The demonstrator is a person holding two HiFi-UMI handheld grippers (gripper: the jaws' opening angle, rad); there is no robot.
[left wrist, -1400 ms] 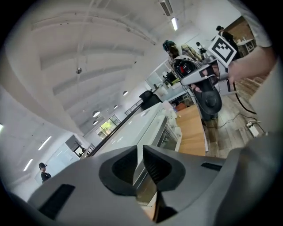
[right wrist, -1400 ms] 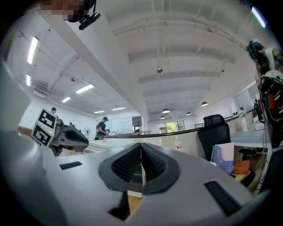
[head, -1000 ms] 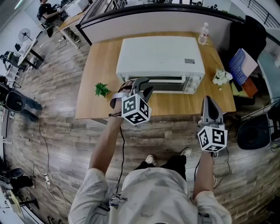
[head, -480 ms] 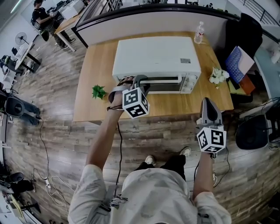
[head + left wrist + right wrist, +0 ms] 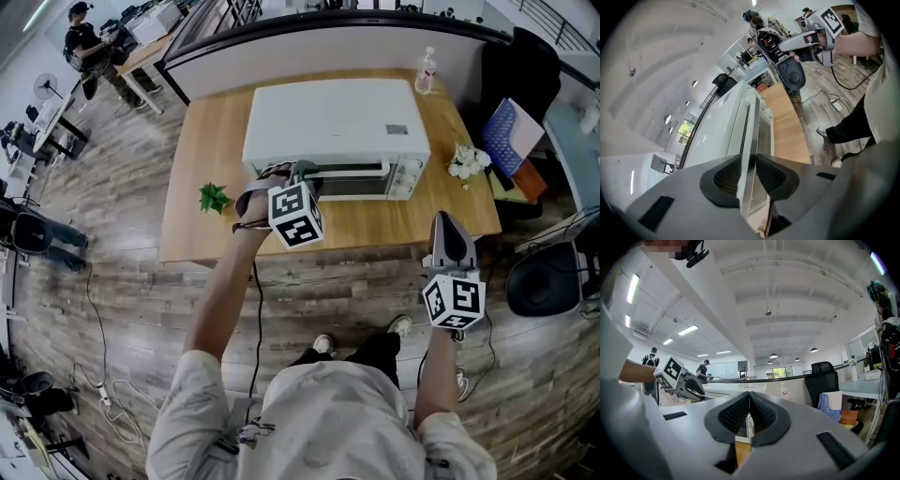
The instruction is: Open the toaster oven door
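A white toaster oven stands on the wooden table, its glass door closed. Its pale bar handle runs along the top of the door. My left gripper is at the left end of that handle. In the left gripper view the handle passes between the two black pads, and the jaws are closing on it, both pads against it. My right gripper hovers off the table's front right edge, shut with nothing in it.
A water bottle stands at the back right corner, white flowers at the right edge, a small green plant at the left. A black chair and a blue basket are beyond the table's right side.
My left gripper has moved in from just in front of the oven to the door handle, and its jaws have narrowed round it. The door has stayed closed and the right gripper has held still.
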